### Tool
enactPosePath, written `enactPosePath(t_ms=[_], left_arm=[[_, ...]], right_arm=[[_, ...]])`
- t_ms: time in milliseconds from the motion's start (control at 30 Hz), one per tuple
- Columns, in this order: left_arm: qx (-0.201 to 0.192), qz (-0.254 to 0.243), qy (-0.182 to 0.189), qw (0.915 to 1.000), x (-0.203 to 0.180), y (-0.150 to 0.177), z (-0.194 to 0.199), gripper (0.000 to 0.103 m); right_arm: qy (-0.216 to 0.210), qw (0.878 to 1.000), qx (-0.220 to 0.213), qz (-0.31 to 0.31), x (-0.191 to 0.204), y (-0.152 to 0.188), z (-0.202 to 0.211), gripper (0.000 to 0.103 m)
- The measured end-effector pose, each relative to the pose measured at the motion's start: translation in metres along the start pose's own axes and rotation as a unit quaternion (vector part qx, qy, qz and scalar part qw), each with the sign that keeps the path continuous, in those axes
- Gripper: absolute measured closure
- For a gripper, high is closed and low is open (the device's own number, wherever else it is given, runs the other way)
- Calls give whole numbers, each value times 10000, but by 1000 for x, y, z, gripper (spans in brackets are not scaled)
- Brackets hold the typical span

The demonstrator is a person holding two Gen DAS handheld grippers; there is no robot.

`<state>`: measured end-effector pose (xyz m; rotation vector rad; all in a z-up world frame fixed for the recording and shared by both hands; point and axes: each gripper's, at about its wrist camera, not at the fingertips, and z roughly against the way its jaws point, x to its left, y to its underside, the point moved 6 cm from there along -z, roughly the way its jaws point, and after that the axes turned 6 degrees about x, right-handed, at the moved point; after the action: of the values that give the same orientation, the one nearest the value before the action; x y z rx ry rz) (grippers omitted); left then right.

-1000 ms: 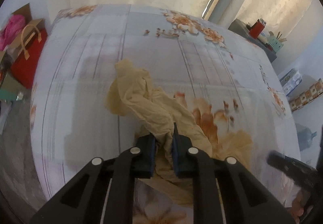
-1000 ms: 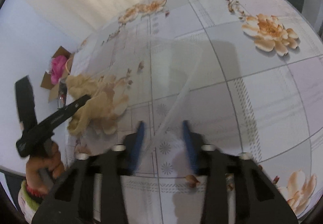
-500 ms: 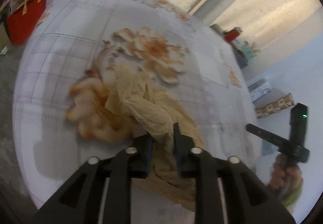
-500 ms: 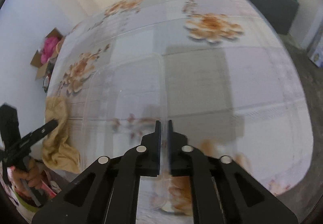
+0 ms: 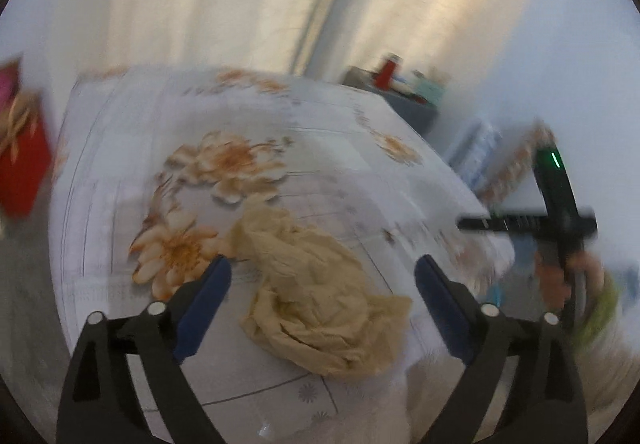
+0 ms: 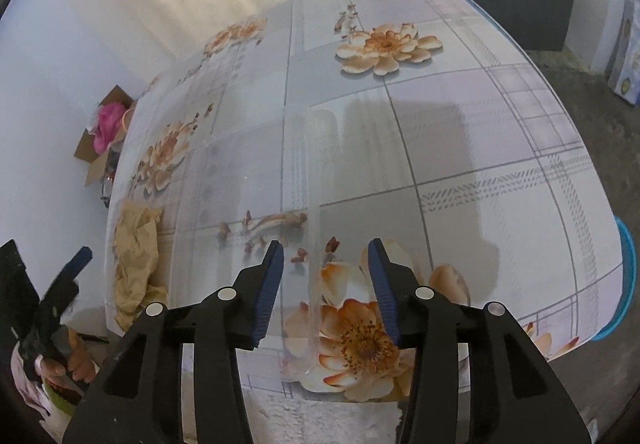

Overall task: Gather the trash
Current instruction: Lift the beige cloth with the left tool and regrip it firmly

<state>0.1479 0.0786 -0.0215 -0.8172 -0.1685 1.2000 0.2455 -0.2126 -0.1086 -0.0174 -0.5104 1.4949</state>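
A crumpled tan plastic bag (image 5: 316, 304) lies on the flowered tablecloth (image 5: 320, 164) near the table's front edge. My left gripper (image 5: 320, 284) is opening wide around it, and its pads do not touch the bag. In the right wrist view the same tan bag (image 6: 136, 256) lies at the left edge of the table, beside my left gripper (image 6: 76, 264). A clear plastic bag (image 6: 248, 204) lies flat on the cloth. One of its folds runs between the fingers of my right gripper (image 6: 325, 248), whose jaws are opening off it. A hand holds my right gripper (image 5: 466, 222) at the right.
A red gift bag (image 5: 20, 172) and a cardboard box (image 6: 94, 160) holding something pink stand on the floor to the left. A grey cabinet (image 6: 516, 4) with small items stands behind the table. Printed boxes (image 6: 628, 52) lean on the right wall. The table's blue rim (image 6: 628, 276) shows at the right.
My left gripper went from shut on the tan bag to wide open, and the bag now lies loose on the table. My right gripper, shut on the clear plastic half a second ago, has opened.
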Motion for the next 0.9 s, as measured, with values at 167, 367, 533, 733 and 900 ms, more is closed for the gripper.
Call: enactPosePath(t_ms=[167,367,533,733,900], left_arm=[[168,-1442,-387,9887,-34,11,-14,7],[602,-2434,-681,9657,-39,20,-49,7],[1021,-2230,-421,9686,-19,17,-75,7],[1326,-2046,-277,9694,-5,17,-92,7],[1307,-2129,-292,9679,-6,19,-92,15]], right_arm=[[-91,9999,54,-84,-6,1,-3,59],[-148,9998,110,-32,-5,4,-4,58],[-238,9996,145,-42,-5,4,-5,56],[-324,9993,157,-119,-8,3,-5,56],[-336,9992,172,-143,-10,4,-5,56]])
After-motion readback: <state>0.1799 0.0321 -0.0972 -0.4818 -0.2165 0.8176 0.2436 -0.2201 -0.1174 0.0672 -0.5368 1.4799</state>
